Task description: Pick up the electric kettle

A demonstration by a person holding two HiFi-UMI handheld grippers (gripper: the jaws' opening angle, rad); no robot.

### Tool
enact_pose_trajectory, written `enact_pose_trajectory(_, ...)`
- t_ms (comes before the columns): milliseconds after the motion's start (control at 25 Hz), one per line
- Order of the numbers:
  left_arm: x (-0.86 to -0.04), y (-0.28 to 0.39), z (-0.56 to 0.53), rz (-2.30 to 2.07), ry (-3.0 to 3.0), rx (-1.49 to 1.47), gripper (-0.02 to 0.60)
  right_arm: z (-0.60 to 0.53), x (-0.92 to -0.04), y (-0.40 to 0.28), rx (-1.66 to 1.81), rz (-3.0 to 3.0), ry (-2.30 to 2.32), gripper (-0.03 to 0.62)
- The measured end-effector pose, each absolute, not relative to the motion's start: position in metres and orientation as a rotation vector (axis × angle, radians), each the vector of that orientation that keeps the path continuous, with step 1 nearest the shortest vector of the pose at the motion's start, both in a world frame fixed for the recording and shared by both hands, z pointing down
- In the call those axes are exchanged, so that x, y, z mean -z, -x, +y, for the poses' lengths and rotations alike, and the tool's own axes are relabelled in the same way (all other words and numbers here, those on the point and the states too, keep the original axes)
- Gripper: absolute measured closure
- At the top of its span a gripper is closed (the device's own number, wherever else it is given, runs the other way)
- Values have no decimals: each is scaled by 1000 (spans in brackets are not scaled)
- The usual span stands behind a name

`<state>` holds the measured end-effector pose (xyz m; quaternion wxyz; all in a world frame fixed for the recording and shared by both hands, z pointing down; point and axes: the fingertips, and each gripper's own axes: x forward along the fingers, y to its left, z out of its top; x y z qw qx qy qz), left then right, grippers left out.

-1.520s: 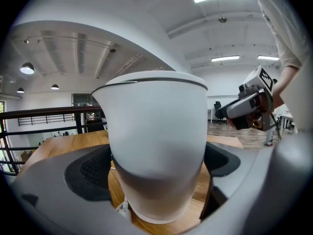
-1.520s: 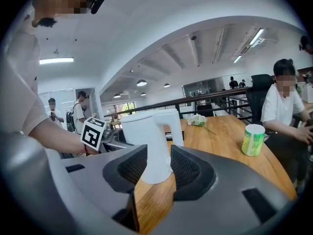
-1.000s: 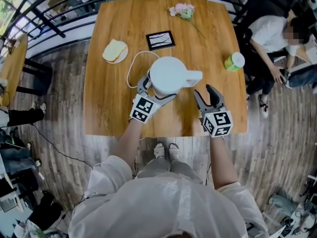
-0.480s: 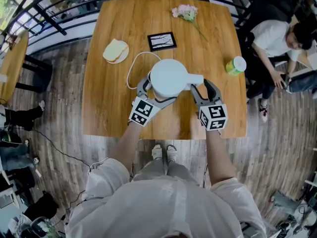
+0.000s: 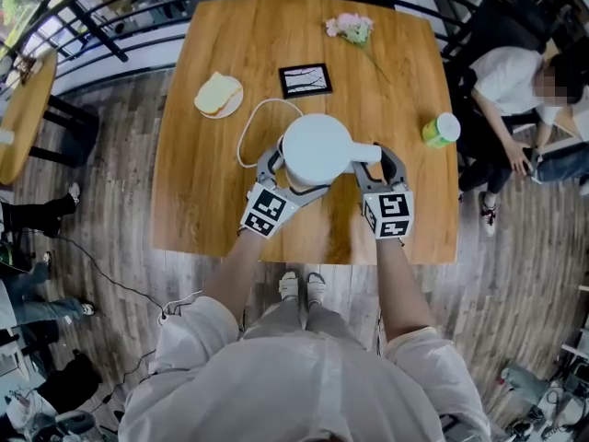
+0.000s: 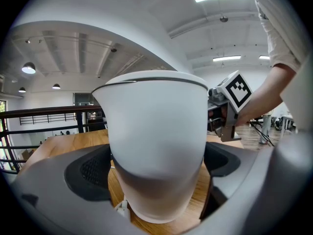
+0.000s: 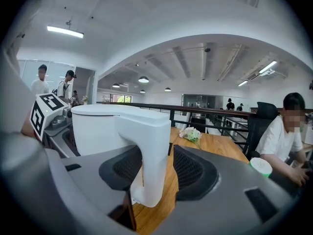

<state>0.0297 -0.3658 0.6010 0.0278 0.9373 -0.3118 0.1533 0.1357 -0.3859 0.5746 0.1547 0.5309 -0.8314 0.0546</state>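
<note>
A white electric kettle [image 5: 317,150] stands near the front middle of the wooden table [image 5: 202,210], its handle [image 5: 366,153] pointing right. My left gripper [image 5: 290,175] wraps the kettle's body [image 6: 156,146] from the near left, with both pads against it. My right gripper [image 5: 377,162] straddles the handle [image 7: 149,151]. Its jaws are closing, and a gap still shows between the handle and the right pad. In the right gripper view the kettle's body [image 7: 98,126] sits just beyond the jaws [image 7: 159,173].
A white cord [image 5: 248,132] loops left from the kettle. Farther back lie bread on a plate [image 5: 218,95], a small picture frame [image 5: 305,79] and pink flowers [image 5: 354,28]. A green cup [image 5: 442,129] stands at the right edge, near a seated person [image 5: 525,81].
My right gripper has slid left and forward from beside the kettle until the handle lies between its jaws. The left gripper and the kettle have stayed put.
</note>
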Motion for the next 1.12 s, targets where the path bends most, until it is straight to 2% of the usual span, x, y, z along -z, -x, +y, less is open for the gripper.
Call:
enact_pose_trajectory(280, -601, -29, -368, -961, -2895, -457, 3, -392, -573, -129, -122, -2411, -1494, 469)
enact_pose_trajectory(1120, -577, -23, -352, -942, -2889, -402, 3, -376, -546, -126, -202, -2449, -1571, 474)
